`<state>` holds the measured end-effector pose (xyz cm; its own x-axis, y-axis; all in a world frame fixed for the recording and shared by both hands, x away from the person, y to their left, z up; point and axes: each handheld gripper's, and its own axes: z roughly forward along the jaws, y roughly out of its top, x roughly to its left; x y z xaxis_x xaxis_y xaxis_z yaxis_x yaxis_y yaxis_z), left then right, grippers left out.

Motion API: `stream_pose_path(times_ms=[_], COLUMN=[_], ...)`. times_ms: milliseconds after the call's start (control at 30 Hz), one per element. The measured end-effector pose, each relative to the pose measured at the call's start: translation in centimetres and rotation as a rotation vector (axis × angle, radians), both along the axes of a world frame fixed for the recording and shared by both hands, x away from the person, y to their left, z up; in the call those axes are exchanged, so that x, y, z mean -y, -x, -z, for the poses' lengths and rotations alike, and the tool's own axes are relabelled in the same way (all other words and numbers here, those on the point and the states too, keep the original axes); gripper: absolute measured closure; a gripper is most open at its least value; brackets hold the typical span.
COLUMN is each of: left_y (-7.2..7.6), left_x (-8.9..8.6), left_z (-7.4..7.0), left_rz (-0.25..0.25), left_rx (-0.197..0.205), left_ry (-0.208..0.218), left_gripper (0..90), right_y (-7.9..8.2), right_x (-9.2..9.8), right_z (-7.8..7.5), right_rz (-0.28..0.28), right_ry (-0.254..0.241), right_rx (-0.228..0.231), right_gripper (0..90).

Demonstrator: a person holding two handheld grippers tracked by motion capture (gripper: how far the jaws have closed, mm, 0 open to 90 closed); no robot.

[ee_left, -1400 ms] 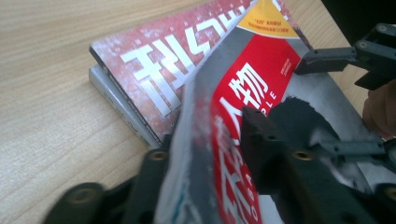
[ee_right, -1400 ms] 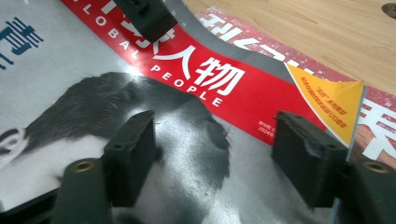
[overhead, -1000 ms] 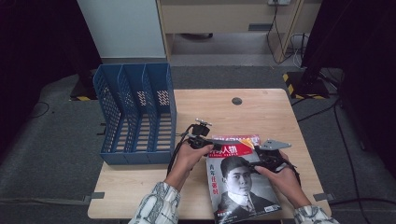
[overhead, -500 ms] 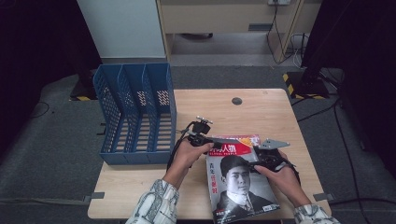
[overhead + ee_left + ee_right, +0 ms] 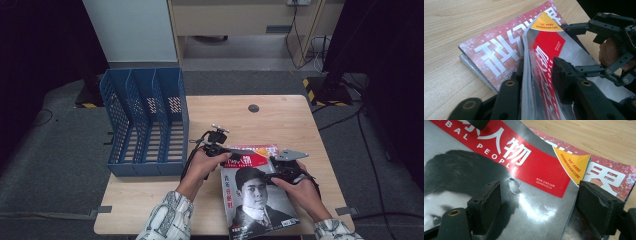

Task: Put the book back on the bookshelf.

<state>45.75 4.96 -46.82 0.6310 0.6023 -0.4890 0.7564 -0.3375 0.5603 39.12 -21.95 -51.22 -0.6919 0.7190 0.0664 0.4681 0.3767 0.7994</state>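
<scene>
Filing looks like the job in hand: a blue file rack stands at the nine o'clock side of the table, its slots holding nothing I can see. Just right of it the left gripper sits at the eleven o'clock corner of the magazine, the one with the portrait cover and red banner. That magazine lies at the table's six o'clock edge, on top of a second magazine. In the left gripper view the cover's edge is lifted up between the jaws, which have just been opening and now stand slack around it rather than pinching. Further right, the right gripper works the two o'clock edge. Its jaws have just been closing, yet they are wide apart, one pad on the glossy cover, the other past the edge. To do this well, I would let the right jaws bite only the top magazine before the left lets go entirely, then lift it flat. A grip too near the corner could fold the pages.
</scene>
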Motion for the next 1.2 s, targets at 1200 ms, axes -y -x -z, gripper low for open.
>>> stream_pose_path(times_ms=[1200], left_y=[0.5], left_x=[-1.1], left_z=[-1.7], left_rz=[-0.002], left_rx=[0.04], left_ry=[0.046], left_gripper=[83.8], right_y=[-0.7], right_x=[6.0], right_z=[-0.3], right_rz=[0.276], right_ry=[-0.019], right_rx=[0.003], right_gripper=[23.6])
